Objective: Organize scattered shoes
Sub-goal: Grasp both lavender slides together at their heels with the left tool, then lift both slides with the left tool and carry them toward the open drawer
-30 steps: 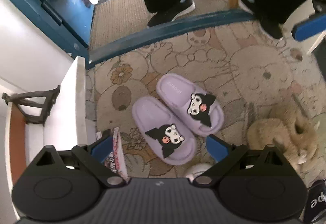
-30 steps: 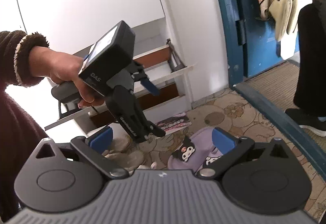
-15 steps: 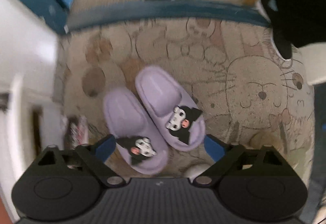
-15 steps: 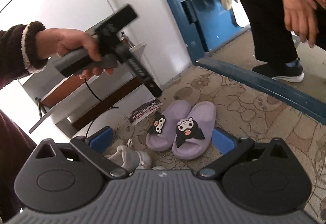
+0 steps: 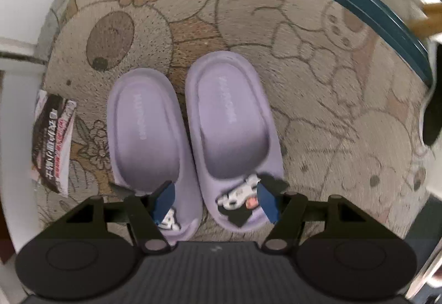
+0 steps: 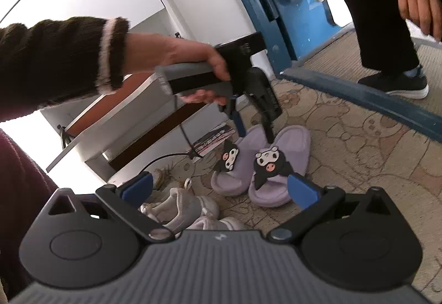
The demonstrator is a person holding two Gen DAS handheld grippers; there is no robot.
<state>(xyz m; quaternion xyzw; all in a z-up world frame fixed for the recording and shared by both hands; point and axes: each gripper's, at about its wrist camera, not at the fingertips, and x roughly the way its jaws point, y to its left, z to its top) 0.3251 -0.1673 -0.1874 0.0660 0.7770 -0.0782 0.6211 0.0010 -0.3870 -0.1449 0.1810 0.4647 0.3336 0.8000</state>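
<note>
Two lilac slippers with cartoon charms lie side by side on the rug, the left slipper touching the right slipper. My left gripper points almost straight down over their toe straps. Its jaws are closing, with the two inner walls between them and one finger over each slipper; no pad visibly presses. The right wrist view shows the left gripper in a hand, its tips dipping into the slippers. My right gripper hangs open and holds nothing, above a pair of white sneakers.
A magazine lies on the rug left of the slippers, against a white shoe rack. A blue threshold edges the rug at the back. A person in dark trousers and a black shoe stands beyond it.
My left gripper has dropped close onto the slippers and rolled, so they now lie straight ahead, and its jaws have narrowed. The right gripper has sunk a little.
</note>
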